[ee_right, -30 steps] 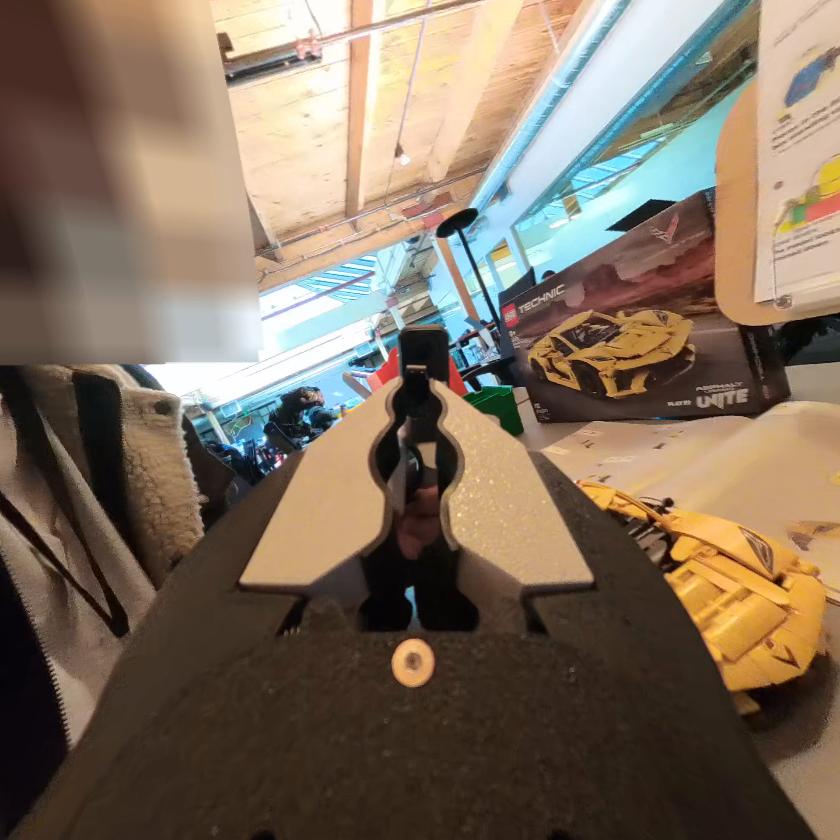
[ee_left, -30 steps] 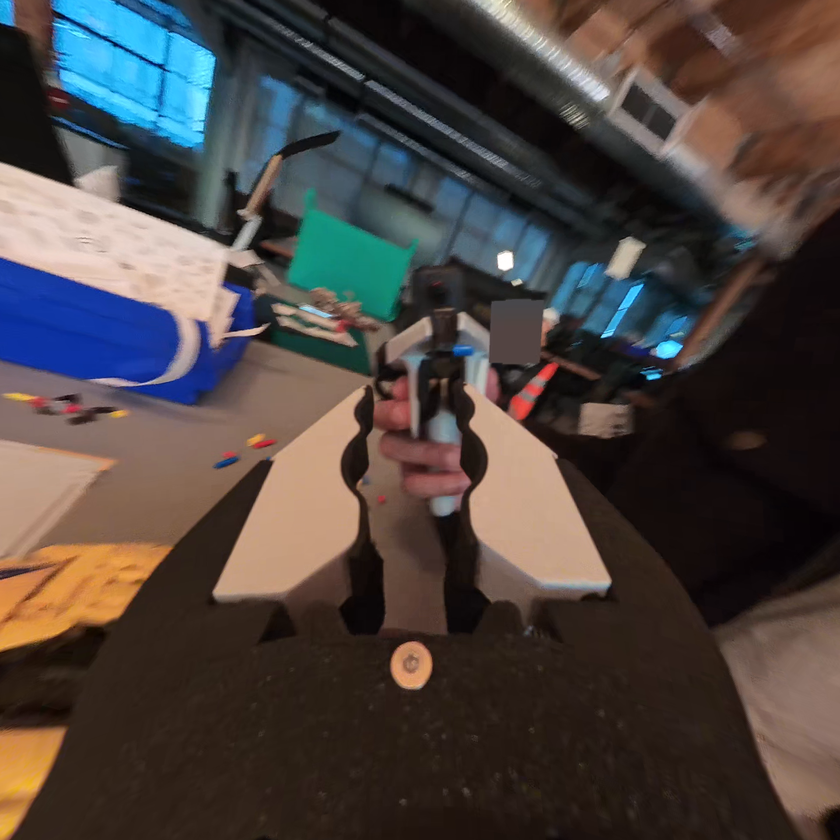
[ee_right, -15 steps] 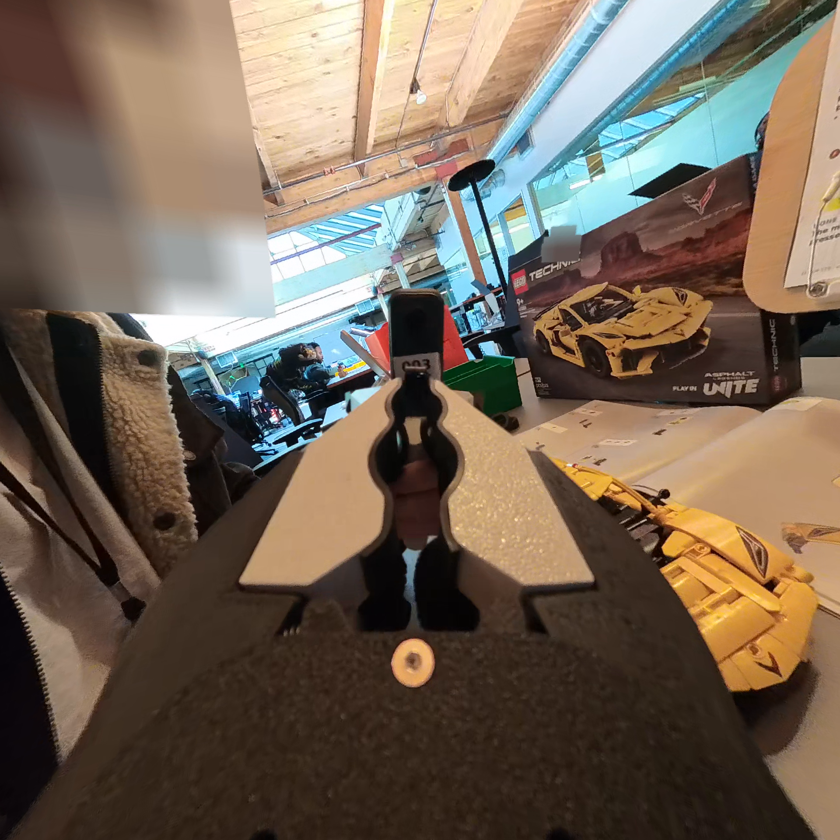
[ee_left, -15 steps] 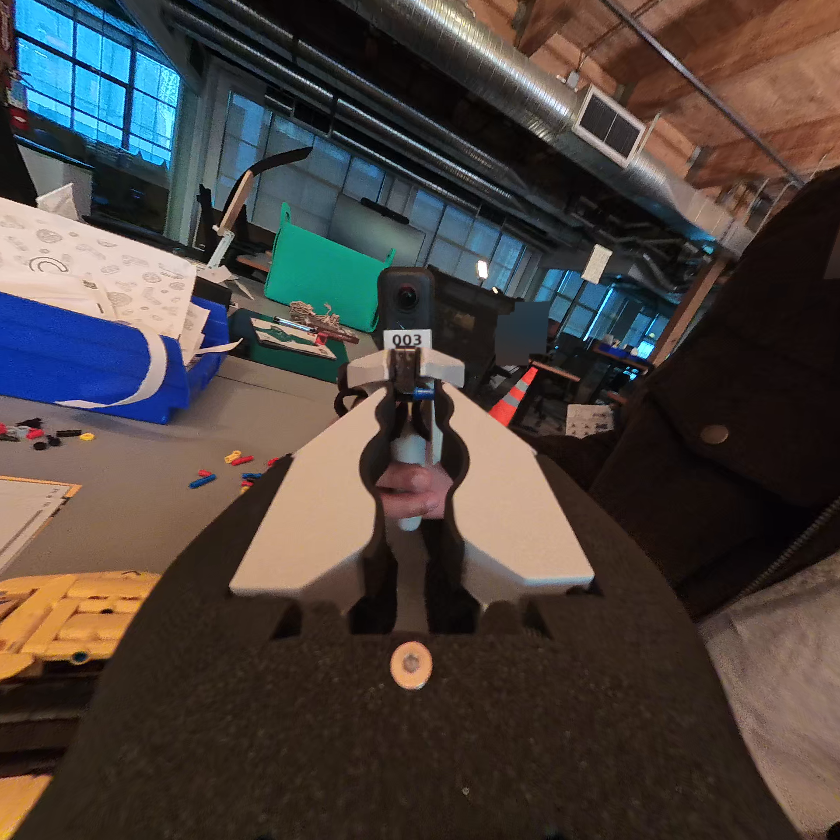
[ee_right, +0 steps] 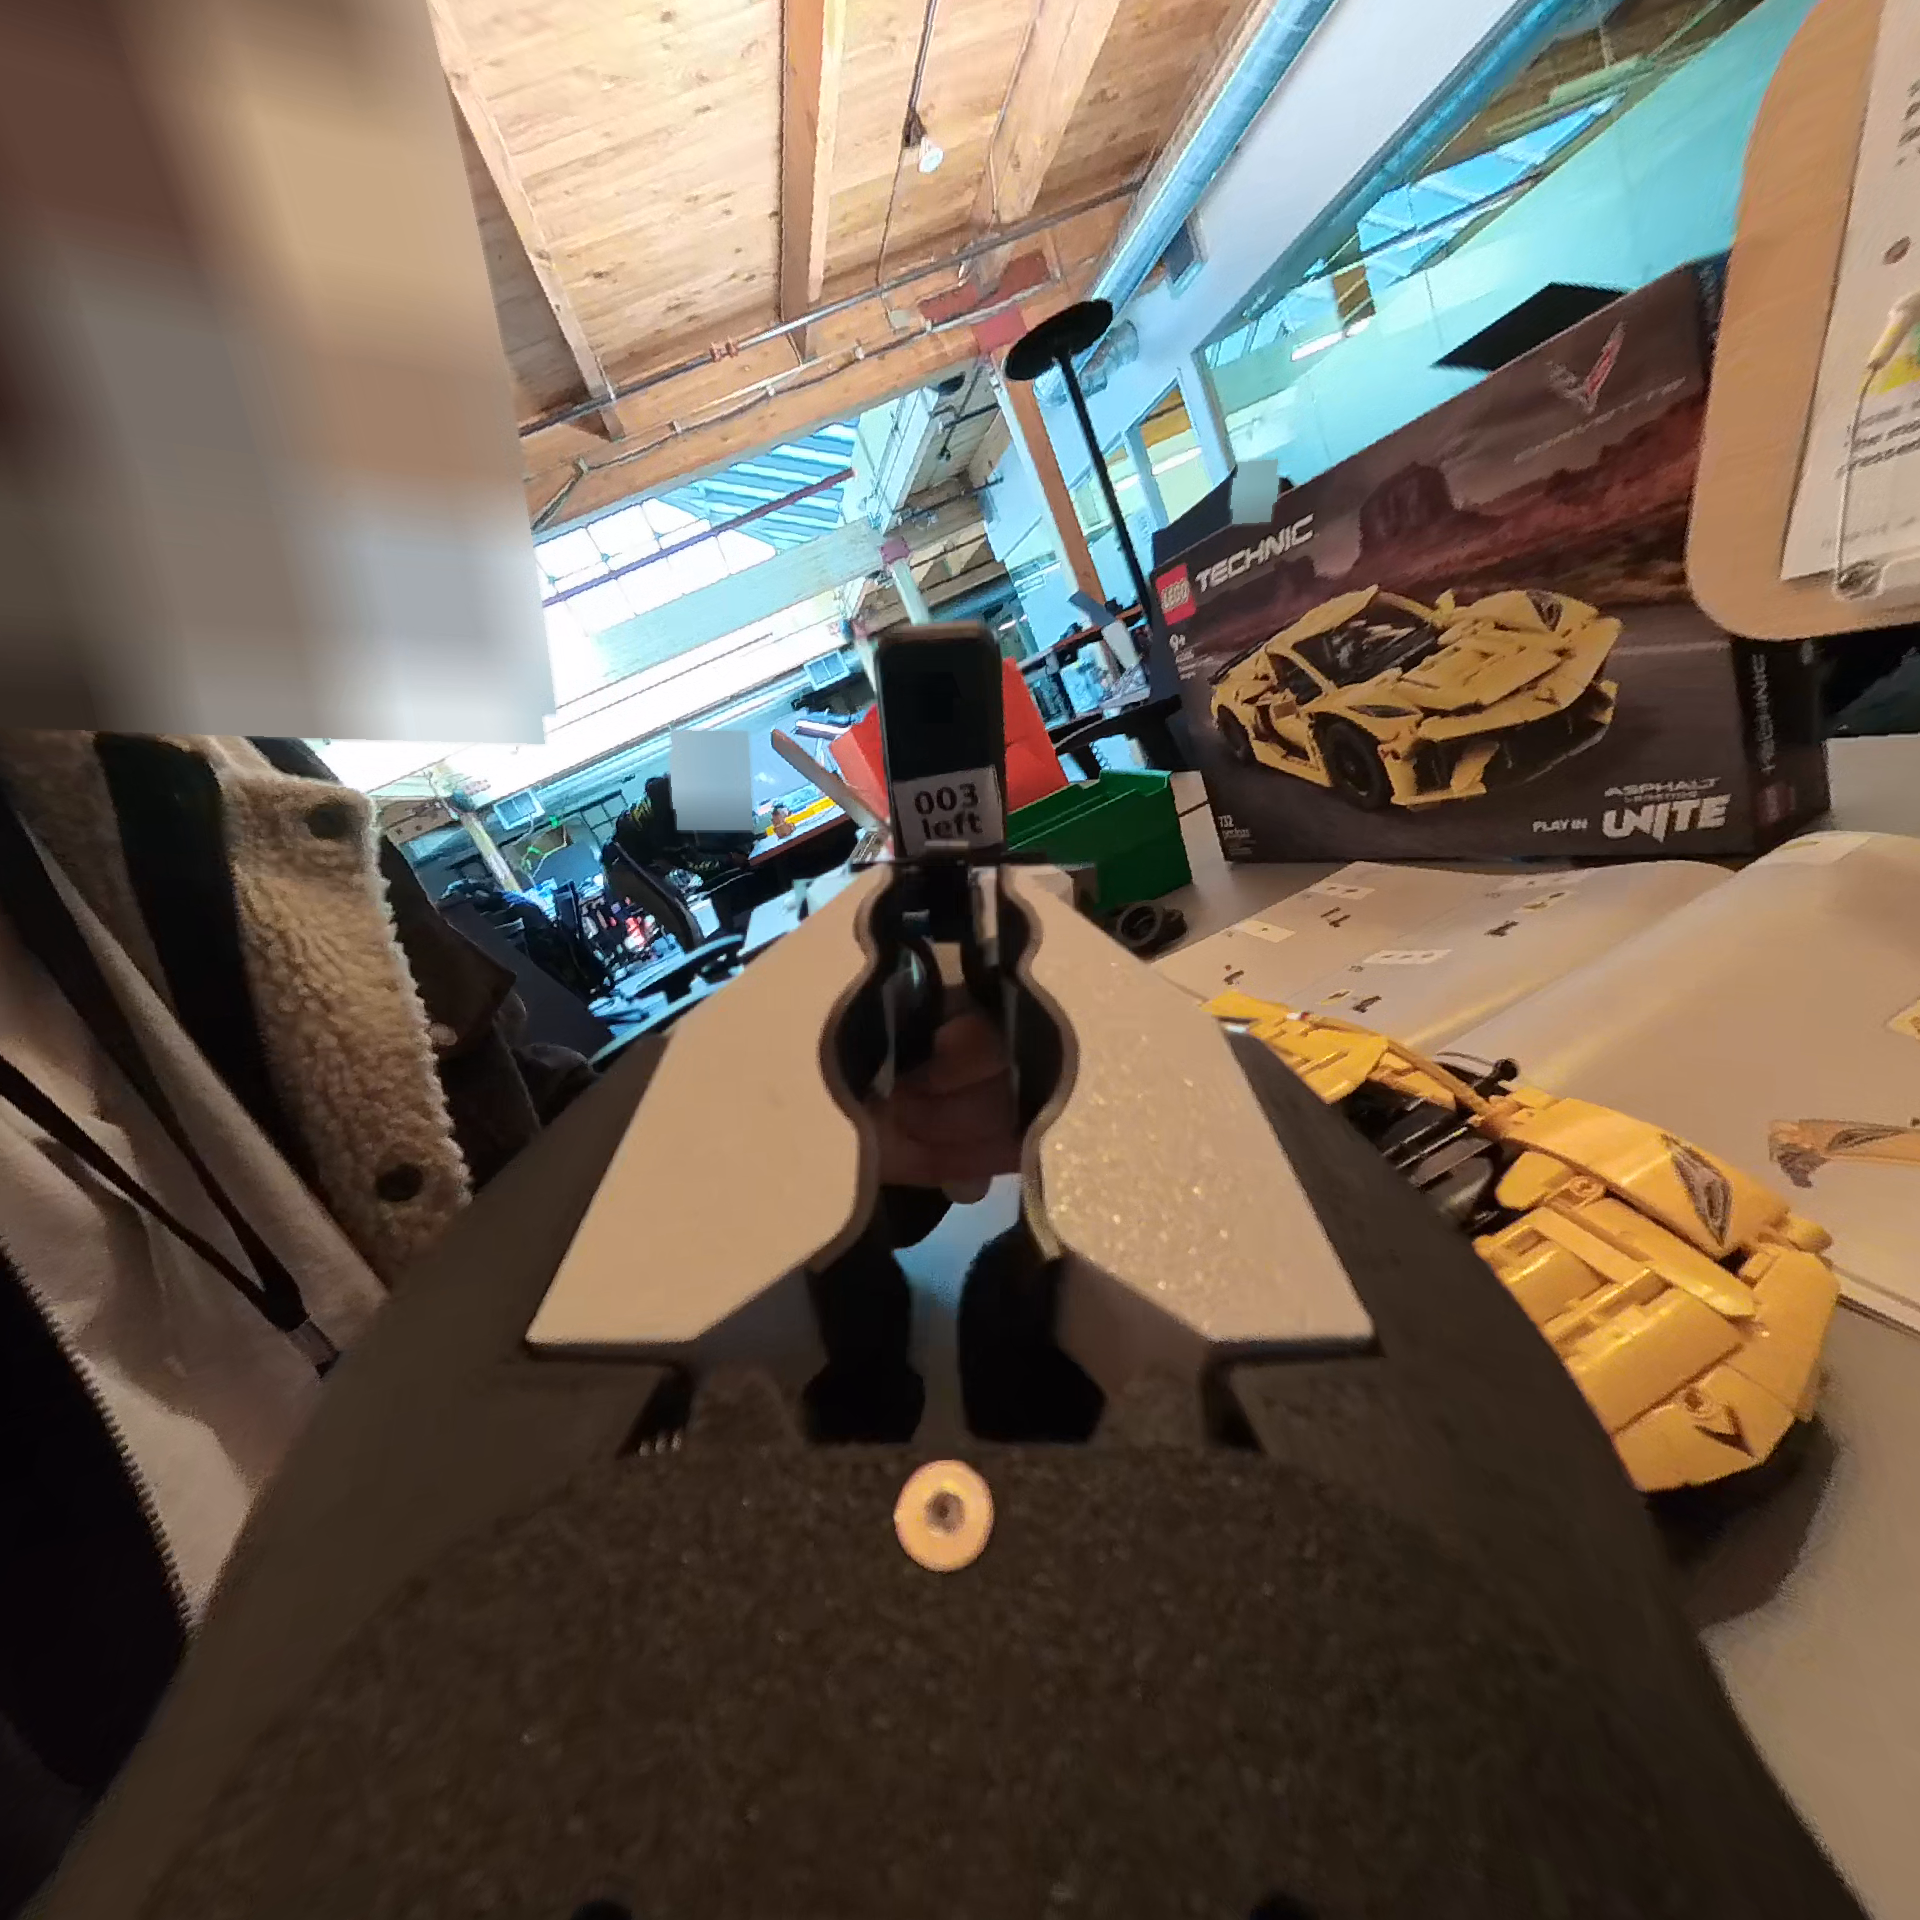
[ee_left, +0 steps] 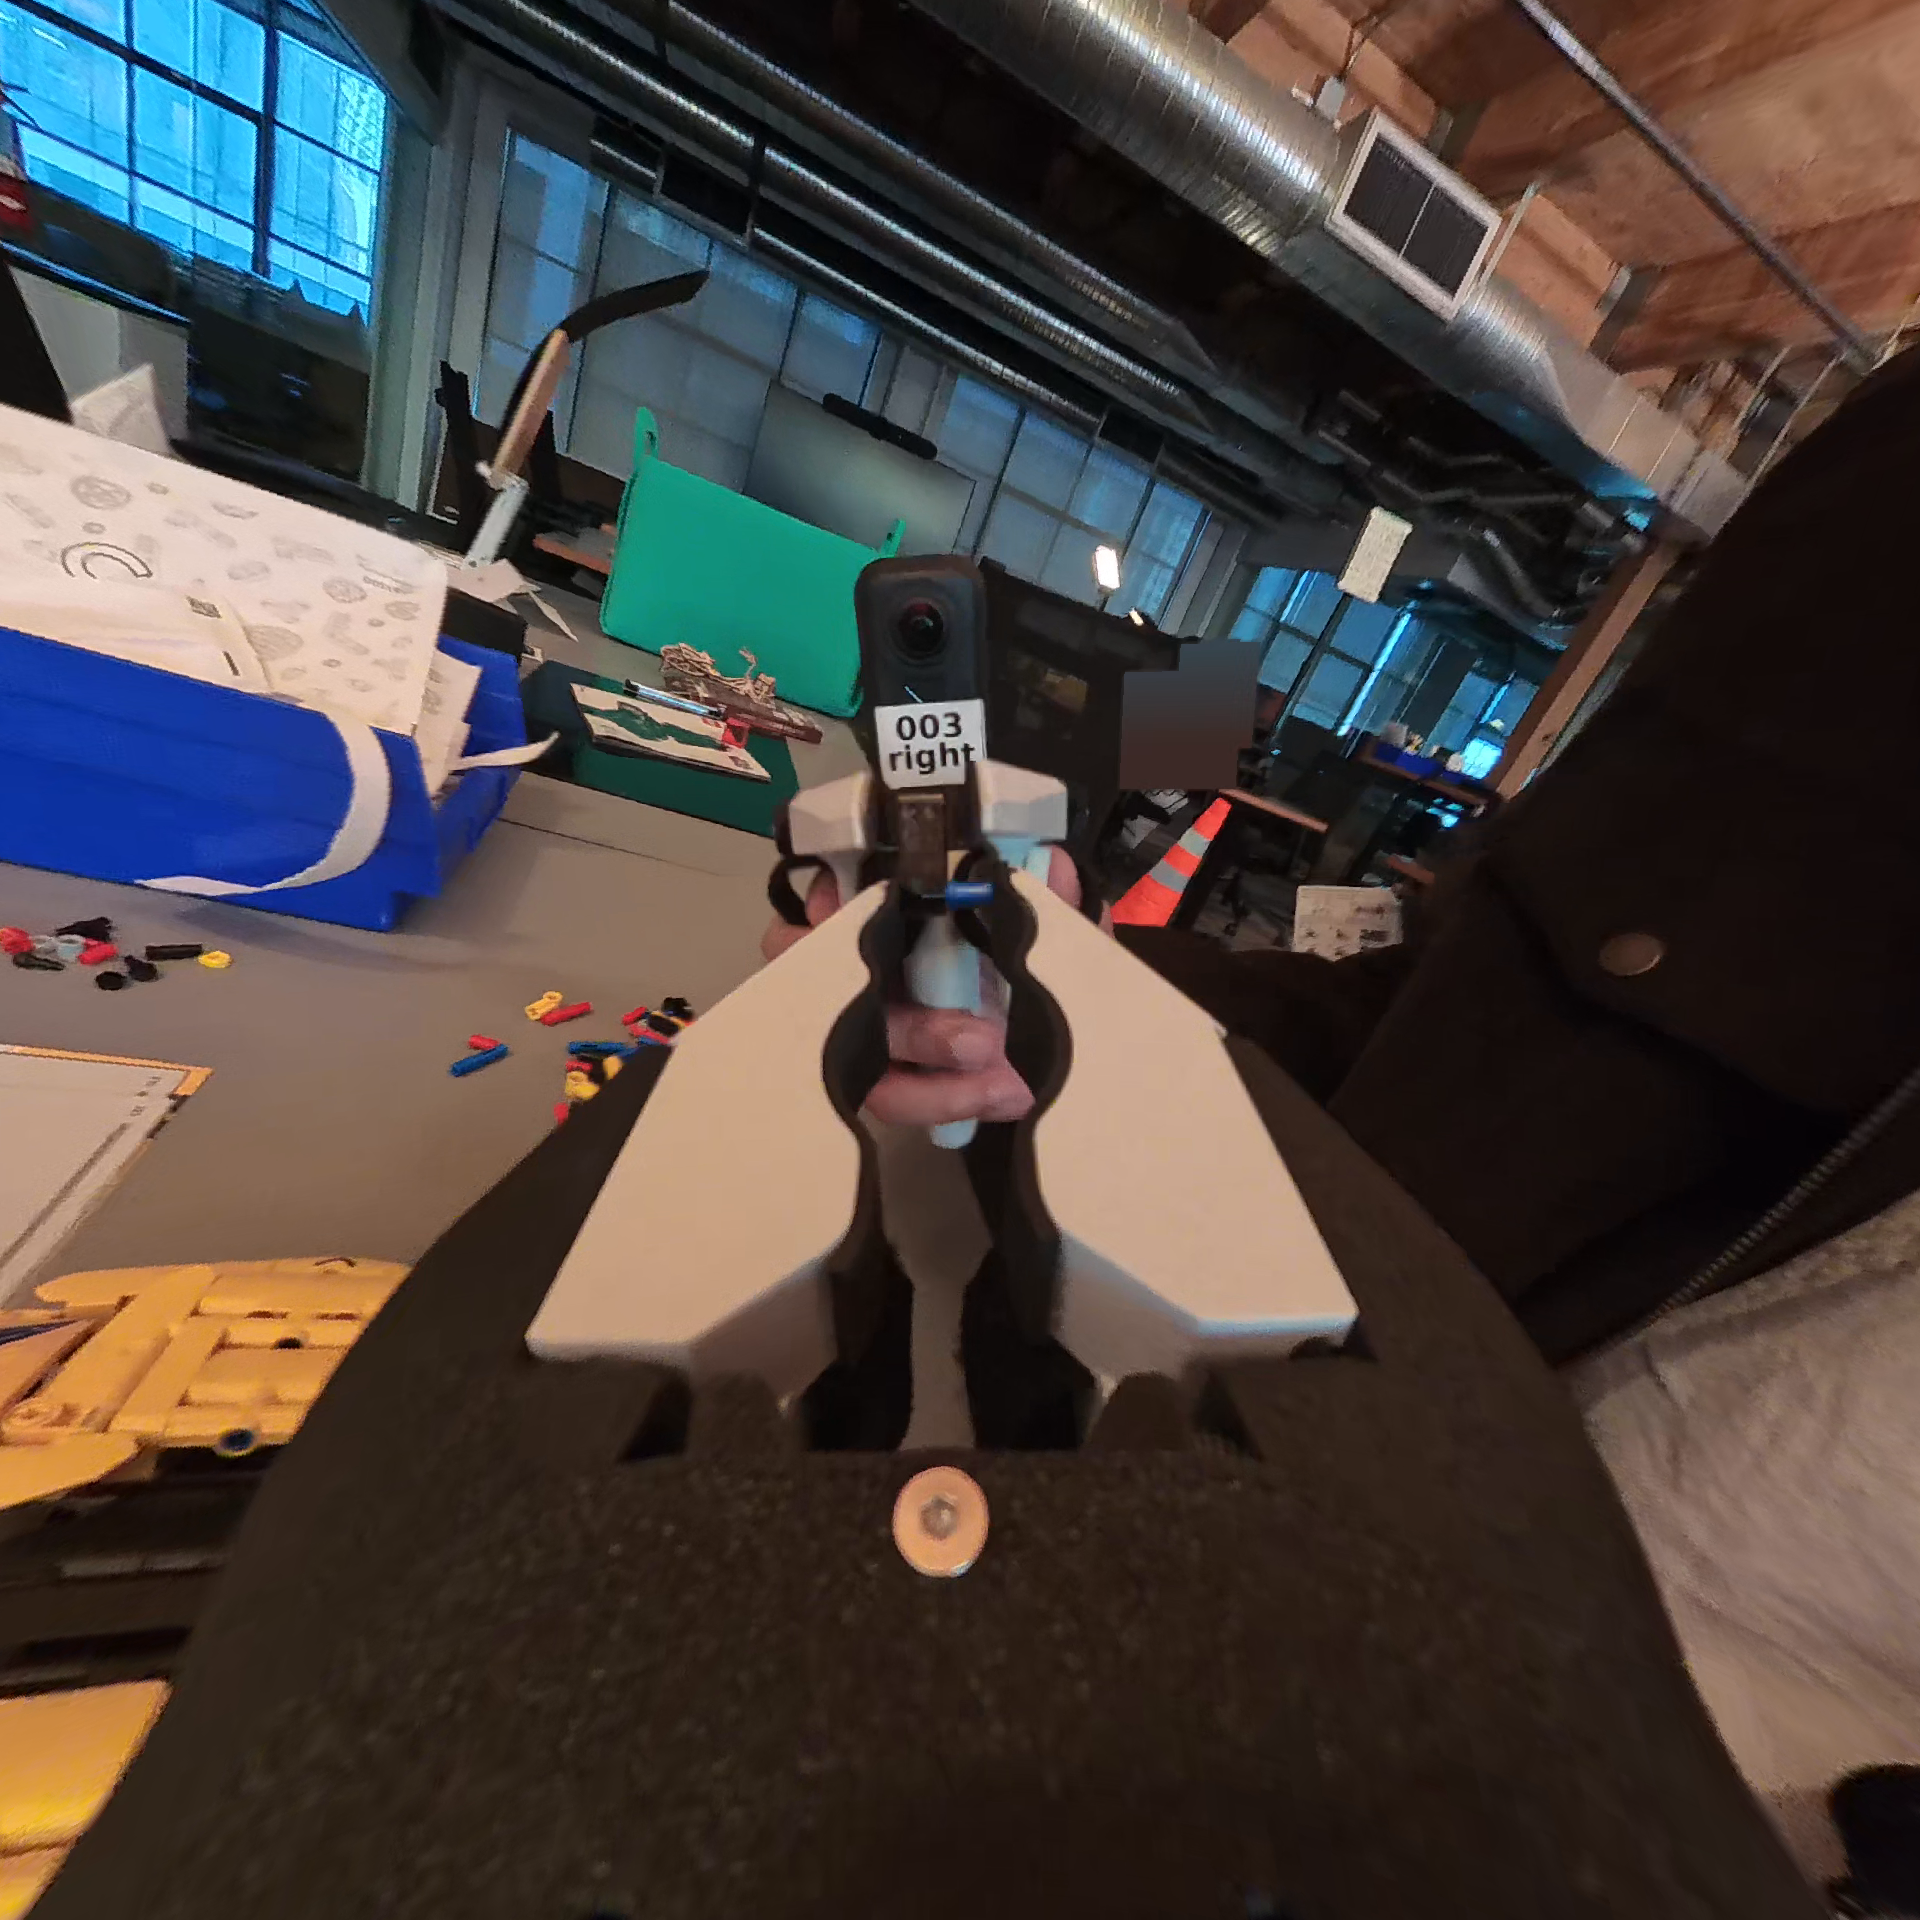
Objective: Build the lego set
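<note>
Left wrist view: looked forward along its own fingers, held level above the grey table [ee_left: 343, 1101], facing the right gripper [ee_left: 928, 883] close ahead, its lens turned back.
Right wrist view: looked forward and slightly upward along its fingers, facing the left gripper [ee_right: 940, 904] close ahead.
Shared: the two cameras faced each other; both caught the yellow lego car [ee_left: 177, 1351] [ee_right: 1621, 1247] low at one edge, and the table.

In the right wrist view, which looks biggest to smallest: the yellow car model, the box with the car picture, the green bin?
1. Box with the car picture
2. Yellow car model, though it sits nearer the camera, so true size is unsure
3. Green bin
</note>
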The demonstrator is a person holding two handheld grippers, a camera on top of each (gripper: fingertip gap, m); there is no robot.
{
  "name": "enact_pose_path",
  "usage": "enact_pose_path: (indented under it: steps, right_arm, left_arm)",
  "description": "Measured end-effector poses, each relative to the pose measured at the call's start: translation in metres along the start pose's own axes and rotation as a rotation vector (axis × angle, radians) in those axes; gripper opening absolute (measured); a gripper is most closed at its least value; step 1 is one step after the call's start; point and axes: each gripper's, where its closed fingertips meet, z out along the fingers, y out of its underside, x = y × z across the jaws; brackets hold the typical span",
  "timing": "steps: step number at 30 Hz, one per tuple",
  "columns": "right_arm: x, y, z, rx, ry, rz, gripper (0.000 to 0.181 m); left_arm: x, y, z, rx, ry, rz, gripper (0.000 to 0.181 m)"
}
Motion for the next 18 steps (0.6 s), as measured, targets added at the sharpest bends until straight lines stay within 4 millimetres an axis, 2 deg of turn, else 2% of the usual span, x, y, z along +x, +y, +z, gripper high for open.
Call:
enact_pose_path:
  steps: [3, 6, 8, 11, 14, 18]
  right_arm:
    - [0.009, -0.009, -0.007, -0.026, 0.05, -0.079, 0.02]
    - [0.01, -0.017, -0.002, -0.085, 0.015, -0.137, 0.02]
    - [0.001, -0.019, 0.013, -0.142, -0.101, -0.059, 0.026]
    - [-0.014, -0.027, 0.04, -0.143, -0.27, 0.034, 0.029]
    - [-0.026, -0.022, 0.063, -0.178, -0.421, 0.115, 0.027]
    - [-0.036, -0.009, 0.074, -0.218, -0.52, 0.131, 0.014]
  left_arm:
    - [-0.005, -0.006, -0.008, 0.043, 0.055, -0.131, 0.017]
    - [-0.002, -0.027, -0.023, 0.208, 0.202, -0.32, 0.016]
    - [0.011, -0.044, -0.037, 0.319, 0.392, -0.431, 0.016]
    - [0.027, -0.05, -0.05, 0.363, 0.609, -0.527, 0.017]
    - [0.032, -0.048, -0.05, 0.352, 0.668, -0.552, 0.016]
    - [0.031, -0.053, -0.055, 0.387, 0.676, -0.553, 0.016]
